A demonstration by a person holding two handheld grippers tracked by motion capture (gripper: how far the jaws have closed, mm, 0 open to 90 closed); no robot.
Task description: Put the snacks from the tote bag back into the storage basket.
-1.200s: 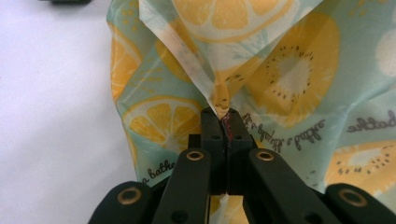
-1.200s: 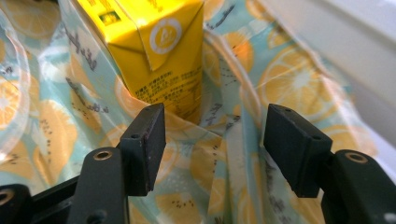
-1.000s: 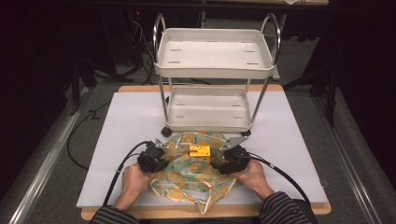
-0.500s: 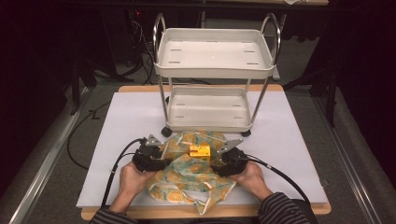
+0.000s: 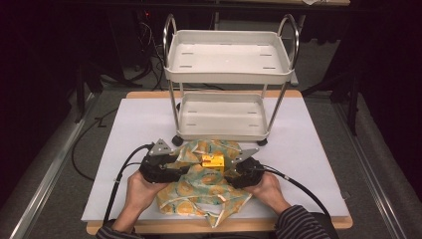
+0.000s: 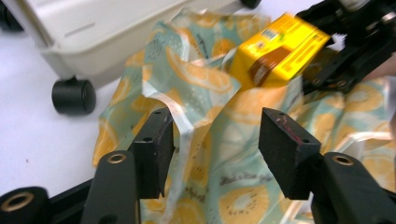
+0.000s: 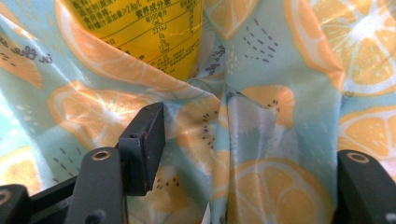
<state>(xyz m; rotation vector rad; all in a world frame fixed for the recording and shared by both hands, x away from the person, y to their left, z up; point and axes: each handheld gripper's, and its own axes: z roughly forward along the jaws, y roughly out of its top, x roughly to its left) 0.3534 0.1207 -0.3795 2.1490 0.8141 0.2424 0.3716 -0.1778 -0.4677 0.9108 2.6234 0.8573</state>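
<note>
A: Left gripper [image 5: 171,167]?
B: Jaws apart, just been opening, bag [image 5: 201,186] fabric loose between them.
A: Right gripper [image 5: 234,172]?
B: Jaws apart over the fabric, pads clear. Yellow box [image 5: 213,160] on bag, near cart [image 5: 229,74].

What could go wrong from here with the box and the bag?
1. The left gripper has just been opening; bag film lies loose between its jaws, so the bag mouth may sag shut.
2. The yellow box rests tilted on the crumpled bag and might slide off.
3. The cart wheel stands close by; a lift could bump it.
</note>
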